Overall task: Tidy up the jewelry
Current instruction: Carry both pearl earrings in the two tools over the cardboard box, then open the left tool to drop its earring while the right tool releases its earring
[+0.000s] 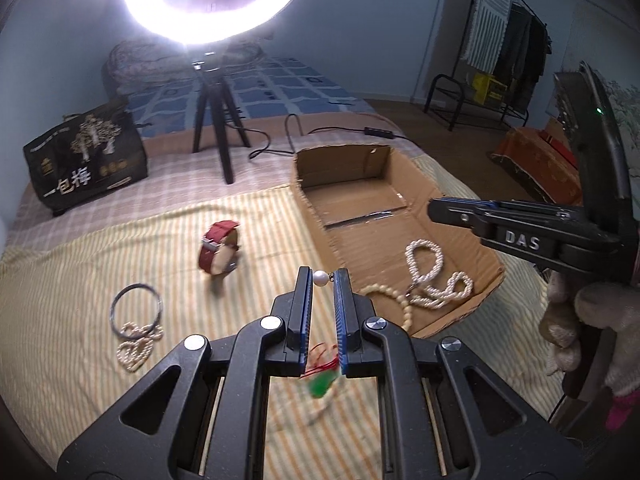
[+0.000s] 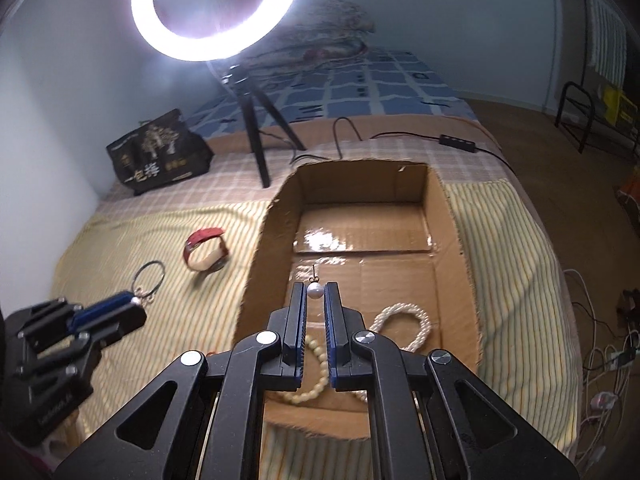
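My left gripper (image 1: pixel 322 278) is shut on a pearl earring (image 1: pixel 319 278), held above the striped cloth just left of the cardboard box (image 1: pixel 316 200). My right gripper (image 2: pixel 315 290) is shut on a second pearl earring (image 2: pixel 314 290) over the box floor (image 2: pixel 360 276). In the box lie a white pearl rope necklace (image 1: pixel 430 276) and a cream bead strand (image 1: pixel 400 300). On the cloth sit a red-strap watch (image 1: pixel 219 253), a dark bangle (image 1: pixel 137 307) and a small pearl chain (image 1: pixel 136 346). A red cord with a green pendant (image 1: pixel 322 378) lies under my left gripper.
A ring light on a tripod (image 1: pixel 218 120) stands behind the box, its cable (image 1: pixel 360 130) trailing right. A black printed bag (image 1: pixel 86 156) stands at the back left. The bed edge drops off to the right, with cables on the floor (image 2: pixel 604 356).
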`<state>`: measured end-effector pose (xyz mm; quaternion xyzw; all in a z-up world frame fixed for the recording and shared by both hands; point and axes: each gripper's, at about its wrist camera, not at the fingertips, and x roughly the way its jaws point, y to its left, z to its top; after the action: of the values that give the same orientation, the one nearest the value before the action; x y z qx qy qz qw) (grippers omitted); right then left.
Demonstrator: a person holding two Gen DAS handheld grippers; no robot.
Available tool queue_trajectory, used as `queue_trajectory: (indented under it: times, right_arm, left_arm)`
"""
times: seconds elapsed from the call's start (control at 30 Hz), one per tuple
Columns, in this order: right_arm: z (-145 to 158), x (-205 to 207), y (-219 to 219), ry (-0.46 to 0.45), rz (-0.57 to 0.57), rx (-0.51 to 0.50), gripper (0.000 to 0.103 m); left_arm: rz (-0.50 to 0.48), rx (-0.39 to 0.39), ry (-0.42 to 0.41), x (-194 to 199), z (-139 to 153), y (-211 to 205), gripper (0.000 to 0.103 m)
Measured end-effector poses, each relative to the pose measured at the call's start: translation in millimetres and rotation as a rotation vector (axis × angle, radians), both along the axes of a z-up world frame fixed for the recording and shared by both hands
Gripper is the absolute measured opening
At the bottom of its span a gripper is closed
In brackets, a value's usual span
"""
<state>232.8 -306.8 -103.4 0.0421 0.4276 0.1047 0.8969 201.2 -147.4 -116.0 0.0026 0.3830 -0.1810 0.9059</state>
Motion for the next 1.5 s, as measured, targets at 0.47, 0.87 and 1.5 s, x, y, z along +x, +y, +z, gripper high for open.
queue_trajectory:
  times: [0.47, 0.87, 1.5]
  right_arm:
    - [-8.3, 26.4, -17.7, 0.012, -0.061, 0.017, 0.007]
    - [-17.8, 36.2, -31.4, 0.028, -0.112, 0.022, 0.007]
    - [-12.7, 34.2, -30.7, 0.011, -0.134, -0.003, 0.044]
  left_arm:
    - [-0.022, -0.022, 0.036, 27.2, -16.5, -43.5, 0.009]
    - [-0.034, -0.035, 0.062, 32.9, -21.9, -51.2, 0.009]
    - [-0.038, -0.021, 0.034, 27.5, -17.7, -50.0, 0.040]
